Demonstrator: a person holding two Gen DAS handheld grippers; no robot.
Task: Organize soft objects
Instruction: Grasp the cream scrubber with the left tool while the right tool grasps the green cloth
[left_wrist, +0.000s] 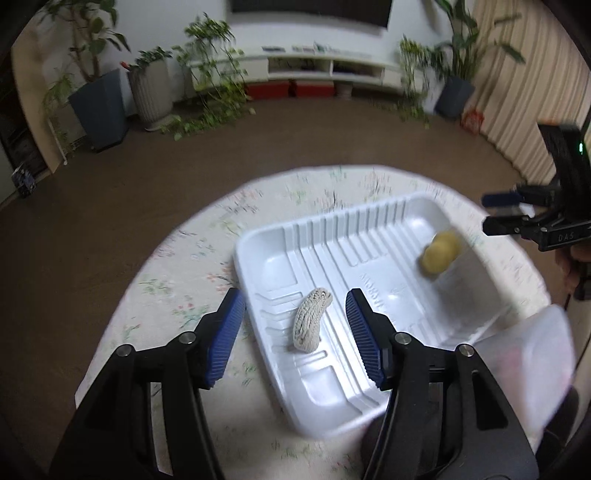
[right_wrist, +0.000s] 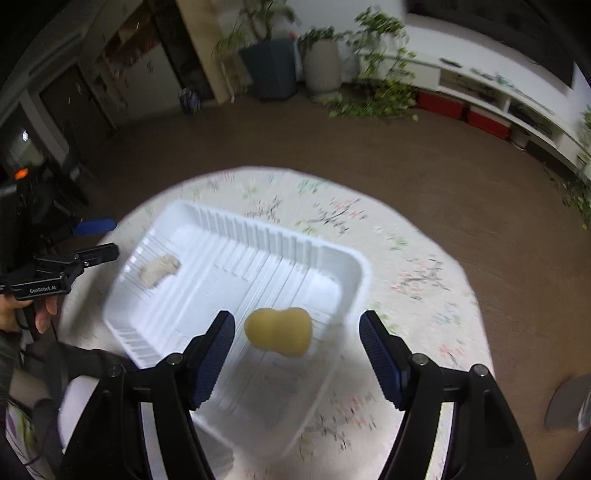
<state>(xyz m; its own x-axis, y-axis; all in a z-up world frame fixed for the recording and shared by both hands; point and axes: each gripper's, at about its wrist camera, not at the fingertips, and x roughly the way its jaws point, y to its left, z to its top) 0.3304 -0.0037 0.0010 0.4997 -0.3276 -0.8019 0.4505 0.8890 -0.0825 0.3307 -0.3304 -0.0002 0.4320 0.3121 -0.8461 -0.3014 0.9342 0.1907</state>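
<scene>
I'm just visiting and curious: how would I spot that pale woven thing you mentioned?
Find the round table with the flowered cloth, then the white plastic tray on it. The woven piece lies in the tray's end opposite the yellow lump. It is cream, curved and ribbed like rope; the lump is smooth.

White tray (left_wrist: 280, 236): thin moulded plastic, glossy, ribbed along walls and floor. Beige piece (left_wrist: 311, 320) inside: woven or knitted cord, matt and rough. Yellow piece (right_wrist: 279, 331): smooth, matt, rubbery or foam-like; exact material unclear through blur. Tablecloth (left_wrist: 177, 295): pale floral-printed cloth, matt. Left gripper (left_wrist: 295, 332) and right gripper (right_wrist: 297, 362): matt black plastic arms, bright metal pivot pins, blue finely ridged rubbery pads (left_wrist: 225, 336). Floor (left_wrist: 147, 177): brown, dull, carpet-like. Translucent container (left_wrist: 532, 350) at table edge: frosted plastic.
</scene>
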